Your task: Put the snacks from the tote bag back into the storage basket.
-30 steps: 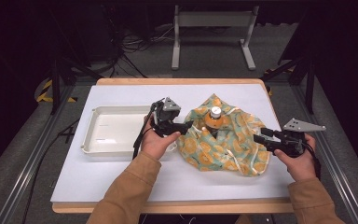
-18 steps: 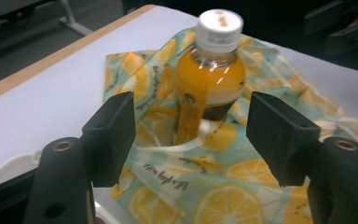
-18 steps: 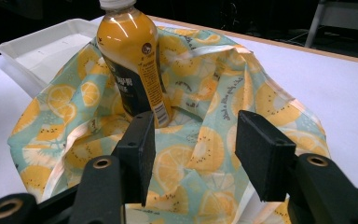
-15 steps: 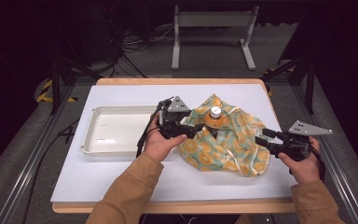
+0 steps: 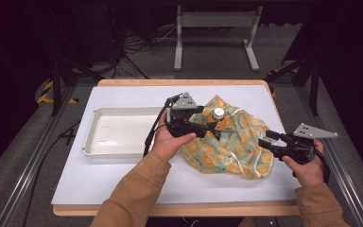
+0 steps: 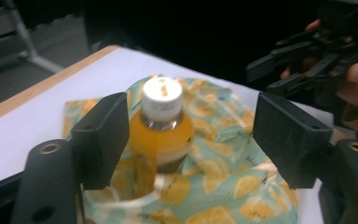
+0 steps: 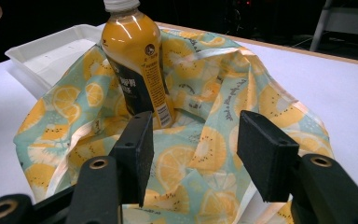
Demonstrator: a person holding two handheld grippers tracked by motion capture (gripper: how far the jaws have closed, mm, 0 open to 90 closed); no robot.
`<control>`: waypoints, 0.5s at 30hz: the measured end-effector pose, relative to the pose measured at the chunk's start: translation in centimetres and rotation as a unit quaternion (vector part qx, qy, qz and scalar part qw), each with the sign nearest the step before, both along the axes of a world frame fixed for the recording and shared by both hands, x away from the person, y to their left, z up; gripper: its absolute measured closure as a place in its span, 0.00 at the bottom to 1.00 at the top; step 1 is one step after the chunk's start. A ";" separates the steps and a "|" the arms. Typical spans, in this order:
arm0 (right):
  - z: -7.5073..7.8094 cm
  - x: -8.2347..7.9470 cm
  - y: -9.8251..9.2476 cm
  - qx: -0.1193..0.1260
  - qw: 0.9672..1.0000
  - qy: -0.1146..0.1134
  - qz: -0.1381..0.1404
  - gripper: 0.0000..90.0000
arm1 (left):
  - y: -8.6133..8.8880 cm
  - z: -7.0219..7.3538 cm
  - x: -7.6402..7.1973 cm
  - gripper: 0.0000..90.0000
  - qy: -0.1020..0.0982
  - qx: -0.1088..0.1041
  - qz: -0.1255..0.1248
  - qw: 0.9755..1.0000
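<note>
the left gripper [image 6: 191, 140] is spread wide around an orange juice bottle [image 6: 161, 123] standing in a lemon-print cloth bag [image 5: 231, 142]. the right gripper [image 7: 193, 154] is spread too, near the bag's edge, holding nothing.

A wood-edged table [image 5: 179, 82] with a white top stands on a grey floor [image 5: 217, 56]. The room beyond is dark, its far side lost in black. On the far floor a grey metal stand [image 5: 215, 21] rests on two feet, and a tangle of cables [image 5: 137, 45] lies to its left. Metal rails [image 5: 23, 165] run along the floor on the left and right of the table. Yellow-and-black tape [image 5: 45, 92] marks the floor at far left.
</note>
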State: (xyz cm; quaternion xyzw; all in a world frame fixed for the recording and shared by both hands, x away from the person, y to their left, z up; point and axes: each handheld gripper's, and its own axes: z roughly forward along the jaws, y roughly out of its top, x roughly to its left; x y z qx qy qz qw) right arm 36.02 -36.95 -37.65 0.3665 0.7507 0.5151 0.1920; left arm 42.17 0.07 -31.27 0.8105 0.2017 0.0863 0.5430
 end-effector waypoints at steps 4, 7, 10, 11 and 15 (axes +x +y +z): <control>-0.1 -0.1 0.1 0.002 1.000 0.000 0.001 0.52 | -0.5 -0.5 1.0 0.30 0.010 -0.014 -0.005 1.000; -0.1 0.0 0.1 0.003 1.000 -0.001 0.002 0.51 | -1.0 -1.0 1.7 0.30 0.012 -0.019 -0.006 1.000; -0.1 0.0 0.0 0.004 1.000 -0.002 0.002 0.51 | -1.4 -1.2 2.1 0.30 0.014 -0.021 -0.005 1.000; -0.2 0.0 0.0 0.004 1.000 -0.003 0.001 0.51 | -1.6 -1.4 2.2 0.30 0.016 -0.024 -0.005 1.000; -0.3 0.0 -0.2 0.006 1.000 -0.001 -0.002 0.51 | -2.0 -1.7 2.9 0.30 0.021 -0.032 -0.004 0.999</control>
